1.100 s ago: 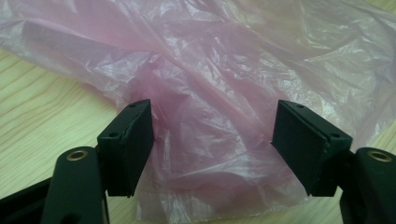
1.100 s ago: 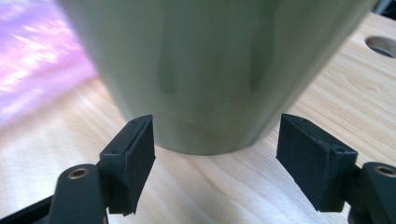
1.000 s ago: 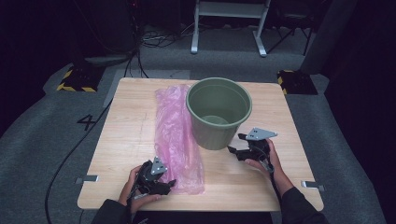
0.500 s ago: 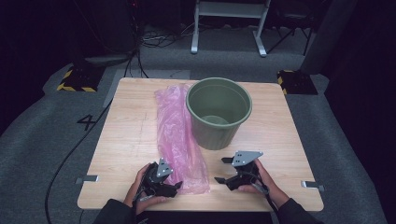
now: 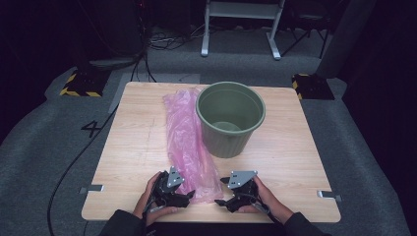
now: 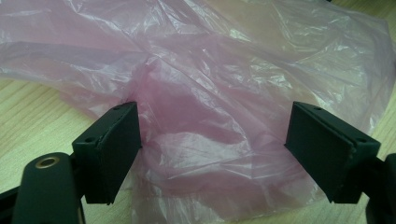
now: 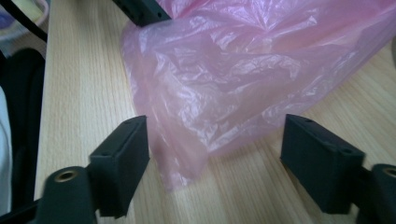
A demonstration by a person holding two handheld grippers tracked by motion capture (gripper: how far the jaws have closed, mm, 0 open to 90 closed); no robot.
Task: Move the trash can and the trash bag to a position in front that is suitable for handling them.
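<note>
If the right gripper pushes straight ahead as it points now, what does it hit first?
Most likely the pink plastic bag: its near end lies between the right gripper's open fingers, just ahead on the table.

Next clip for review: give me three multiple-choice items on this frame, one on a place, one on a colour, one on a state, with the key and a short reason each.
1. Where does the thin pink plastic bag lie?
A. inside the bucket
B. flat on the wooden table, left of the bucket
C. on the floor

2. What colour is the round ribbed plastic bucket?
A. green
B. red
C. white

3. How do the jaws of the left gripper and the right gripper stand?
A. both shut on the bag
B. left shut, right open
C. both open, at the bag's near end

Key: 1 B, the high view shows the bag stretched along the tabletop beside the bucket. 2 A, its wall and rim are green. 3 C, each gripper view shows a wide gap between its jaws.
</note>
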